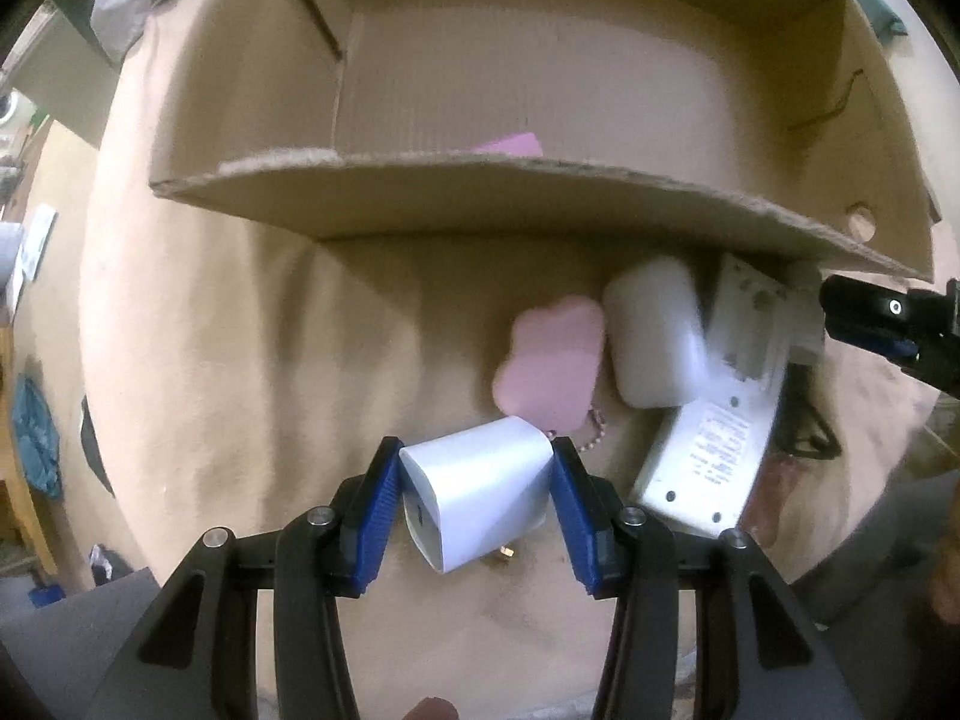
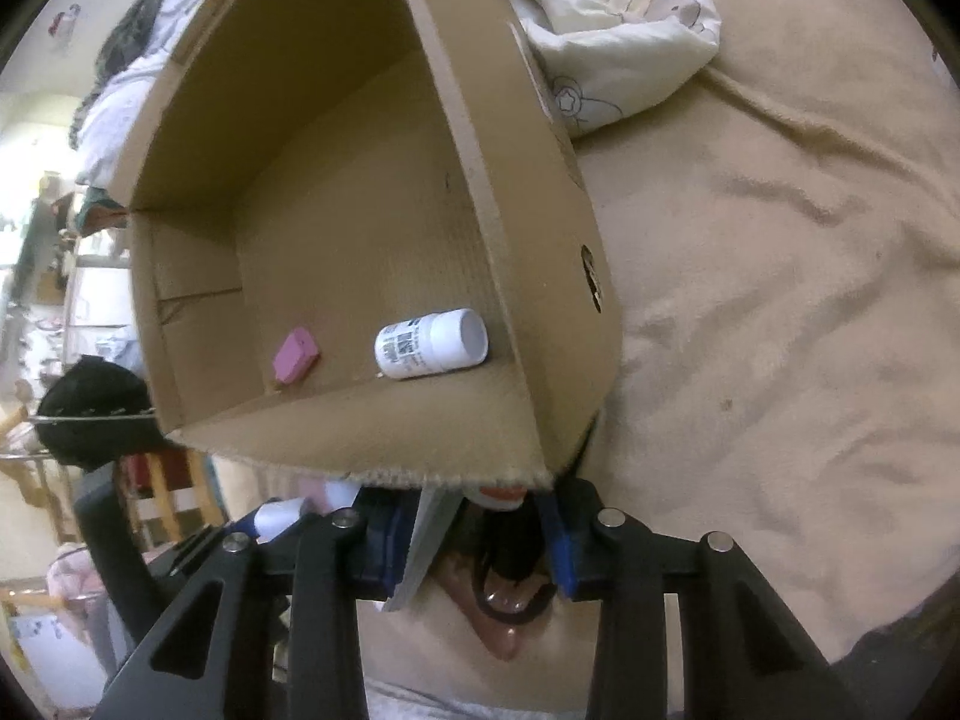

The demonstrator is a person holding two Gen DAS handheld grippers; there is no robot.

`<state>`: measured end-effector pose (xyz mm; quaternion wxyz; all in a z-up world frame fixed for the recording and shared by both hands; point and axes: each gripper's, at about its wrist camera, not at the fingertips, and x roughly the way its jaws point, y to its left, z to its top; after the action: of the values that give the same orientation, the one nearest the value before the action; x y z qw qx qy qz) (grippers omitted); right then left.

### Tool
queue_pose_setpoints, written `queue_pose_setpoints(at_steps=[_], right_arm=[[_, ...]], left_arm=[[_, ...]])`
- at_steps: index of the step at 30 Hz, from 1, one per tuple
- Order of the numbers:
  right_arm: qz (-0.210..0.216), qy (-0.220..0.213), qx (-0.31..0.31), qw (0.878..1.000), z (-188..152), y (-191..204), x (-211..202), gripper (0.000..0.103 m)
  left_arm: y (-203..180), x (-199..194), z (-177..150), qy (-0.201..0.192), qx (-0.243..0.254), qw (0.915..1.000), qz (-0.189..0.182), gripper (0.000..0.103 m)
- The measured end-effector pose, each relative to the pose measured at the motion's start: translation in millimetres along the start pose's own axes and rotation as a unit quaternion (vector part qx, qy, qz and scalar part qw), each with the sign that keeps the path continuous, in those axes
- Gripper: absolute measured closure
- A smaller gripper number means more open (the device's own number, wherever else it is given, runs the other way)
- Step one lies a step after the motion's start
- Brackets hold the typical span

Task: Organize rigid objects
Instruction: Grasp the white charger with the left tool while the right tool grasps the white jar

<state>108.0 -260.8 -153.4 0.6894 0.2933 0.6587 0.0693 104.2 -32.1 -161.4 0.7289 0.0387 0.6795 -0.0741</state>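
Between the blue pads of my left tool [image 1: 477, 483] I'm gripping the white charger block [image 1: 480, 495], low centre in the left wrist view, just off the tan bed sheet [image 1: 240, 360]. Jaws are partly closed, pads pressing both side faces. I'm judging it light, stiff, smooth plastic and a bit slippery; the flat sides are the right hold, with the metal prongs showing at 5 o'clock below it. It's tapering and sitting skewed, so it could twist out.

At 1 o'clock from it are lying a pink cloud-shaped charm [image 1: 549, 363] with a bead chain, a white rounded case [image 1: 654, 336] and a white flat device [image 1: 720, 420], all touching or overlapping.

My right tool [image 2: 483, 540] is narrowing around a flat white edge and something dark; I cannot tell if it's gripping.

Cardboard box [image 2: 510, 192] is already holding a white pill bottle [image 2: 432, 345] and a pink eraser [image 2: 294, 357].
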Motion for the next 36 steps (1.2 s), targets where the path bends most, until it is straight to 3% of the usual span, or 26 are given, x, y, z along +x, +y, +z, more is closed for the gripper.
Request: queue_pose_setpoints(at_steps=[5, 8, 11, 24, 36], right_arm=[[-0.035, 0.010, -0.007, 0.999, 1, 8, 16, 0.063], [-0.031, 0.012, -0.011, 0.999, 2, 10, 21, 0.063], [-0.028, 0.019, -0.020, 0.999, 0, 11, 26, 0.073], [-0.028, -0.004, -0.069, 0.997, -14, 12, 2, 0.074], [-0.044, -0.032, -0.132, 0.990, -37, 49, -22, 0.074]], left_arm=[[-5, 8, 3, 0.000, 0.006, 0.9999, 0.010, 0.058], [-8, 11, 7, 0.001, 0.009, 0.9999, 0.013, 0.058], [-7, 11, 7, 0.000, 0.010, 0.9998, 0.015, 0.058], [4, -5, -5, -0.013, 0.006, 0.9998, 0.014, 0.058], [1, -35, -20, -0.050, 0.017, 0.9985, 0.012, 0.058]])
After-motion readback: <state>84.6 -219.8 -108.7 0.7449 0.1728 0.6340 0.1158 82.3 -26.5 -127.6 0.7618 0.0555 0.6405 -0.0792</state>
